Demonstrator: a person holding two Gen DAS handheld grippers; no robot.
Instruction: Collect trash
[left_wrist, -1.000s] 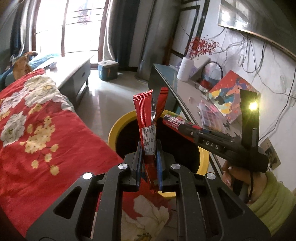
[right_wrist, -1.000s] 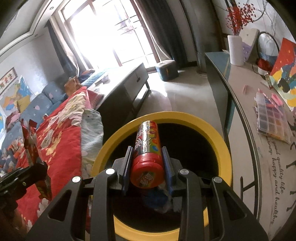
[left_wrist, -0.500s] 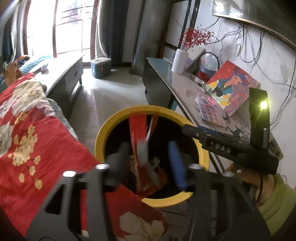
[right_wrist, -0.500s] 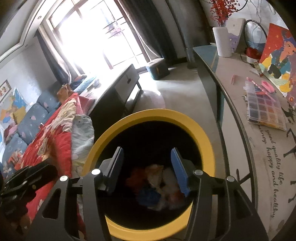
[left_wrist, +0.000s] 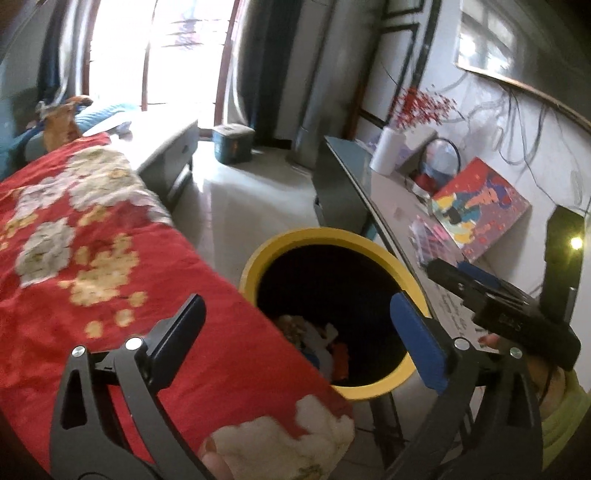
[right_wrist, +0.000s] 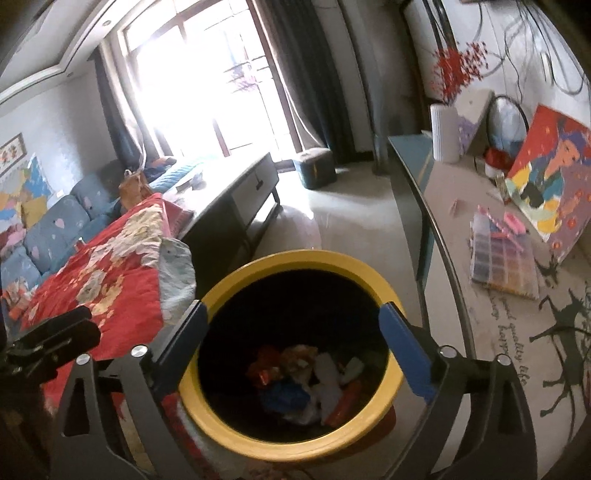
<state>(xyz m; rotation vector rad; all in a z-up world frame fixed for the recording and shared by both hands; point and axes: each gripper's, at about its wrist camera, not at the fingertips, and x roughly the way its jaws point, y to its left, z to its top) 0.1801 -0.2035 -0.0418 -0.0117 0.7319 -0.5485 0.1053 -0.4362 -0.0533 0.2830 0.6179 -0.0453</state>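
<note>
Trash (right_wrist: 306, 380) lies heaped at the bin (right_wrist: 295, 448) bottom — straight below and ahead of the right gripper (right_wrist: 295, 343). Left gripper (left_wrist: 295, 332) sits bedside of the rim. Both have just been opening, released, nothing between — right is nearer.

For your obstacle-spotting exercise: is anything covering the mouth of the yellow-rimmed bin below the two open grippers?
Nothing visible does. The yellow-rimmed black bin has no lid, and its mouth lies open under the right gripper and left gripper. Mixed crumpled wrappers lie at its bottom.
</note>
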